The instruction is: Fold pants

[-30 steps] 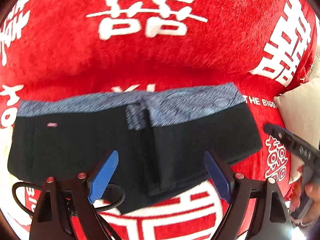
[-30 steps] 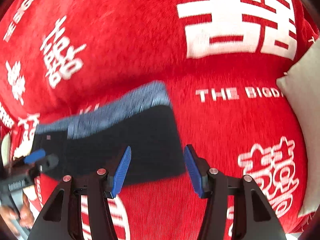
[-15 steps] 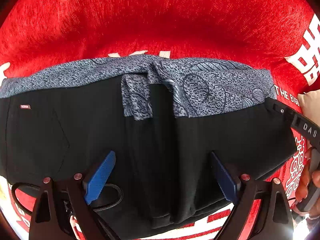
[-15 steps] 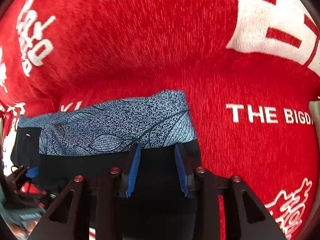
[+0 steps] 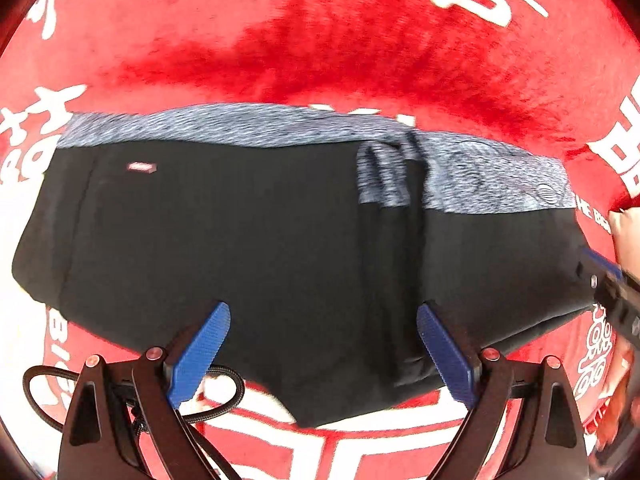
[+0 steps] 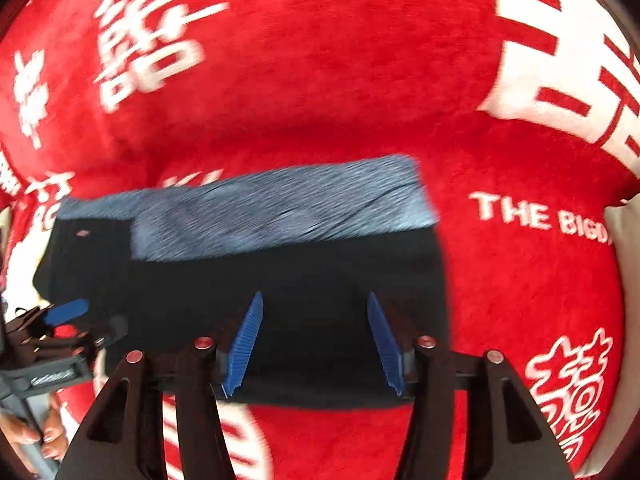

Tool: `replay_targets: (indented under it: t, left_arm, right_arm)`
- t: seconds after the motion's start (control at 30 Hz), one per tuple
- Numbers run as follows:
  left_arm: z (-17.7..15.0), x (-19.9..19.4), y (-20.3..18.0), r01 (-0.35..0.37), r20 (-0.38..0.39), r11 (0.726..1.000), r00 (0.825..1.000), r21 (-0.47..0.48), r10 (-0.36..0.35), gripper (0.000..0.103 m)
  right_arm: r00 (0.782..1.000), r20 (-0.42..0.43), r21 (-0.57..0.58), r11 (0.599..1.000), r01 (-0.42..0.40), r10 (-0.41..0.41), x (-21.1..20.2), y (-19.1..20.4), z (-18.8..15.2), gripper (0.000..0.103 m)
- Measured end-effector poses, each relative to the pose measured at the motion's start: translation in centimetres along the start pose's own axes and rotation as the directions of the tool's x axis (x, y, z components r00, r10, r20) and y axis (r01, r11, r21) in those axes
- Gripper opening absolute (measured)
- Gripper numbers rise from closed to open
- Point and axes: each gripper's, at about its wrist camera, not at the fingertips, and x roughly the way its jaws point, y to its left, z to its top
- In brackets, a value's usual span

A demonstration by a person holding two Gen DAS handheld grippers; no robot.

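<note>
On top of a red blanket [image 5: 360,60], the pants [image 5: 260,260] are lying already folded into a compact black block, with the grey patterned waistband [image 5: 240,126] along the far edge. Left gripper [image 5: 324,348] is hanging over the near middle of the block, fingers [image 5: 200,352] spread wide, nothing between them, not gripping. Right gripper [image 6: 316,340] is hovering over the near right part of the pants [image 6: 300,272]; its jaws have just been opening again, parted about halfway, with cloth below them but no pinch showing. Both views are blurring from motion.

Step in hand, as a guess: lining up for the next fold or a tidy-up of the block. Doing it well is meaning both sets of fingers coming down on the near edge together, catching every layer, then carrying it evenly so the loose flap near the middle is not bunching.

Writing: the blanket is showing "THE BIGD…" [image 6: 540,216] in white letters, cut off at the edge, plus large white Chinese characters [image 6: 148,44]. A small red label [image 5: 141,167] is sitting on the pants, too blurred to read.
</note>
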Motion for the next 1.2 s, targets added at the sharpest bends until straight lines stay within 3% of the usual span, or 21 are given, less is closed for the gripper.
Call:
replay_targets:
  t: [0.2,0.33,0.63,0.93,1.2]
  left_arm:
    - [-1.4,-1.0,2.0,-0.022,0.012,0.999,1.000,-0.039,0.022,0.096]
    - [-2.4,-1.3,3.5,-0.037,0.013,0.997,0.999,-0.063,0.037,0.096]
    - [-4.6,-1.9,4.8,-0.037,0.005,0.991,0.999,-0.132,0.038,0.096]
    - [-4.8,-2.3,6.5,-0.034,0.006,0.996,0.999,-0.083,0.035,0.096]
    - [-4.1,-2.5,8.6,-0.007,0.009,0.996,1.000,-0.094,0.008,0.096]
  right_arm:
    - [0.999,0.026,-0.059,0.998,-0.028,0.029,-0.5,5.2,-1.4,0.059]
    - [0.998,-0.059,-0.097,0.995,-0.016,0.010,1.9,6.8,-2.2,0.062]
    - [0.997,-0.076,-0.144,0.990,-0.001,-0.010,3.7,7.6,-2.8,0.075]
    - [0.993,-0.078,-0.093,0.993,0.076,-0.083,3.6,8.4,-3.1,0.077]
    - [0.985,-0.094,-0.059,0.988,0.140,-0.145,3.2,9.1,-3.3,0.078]
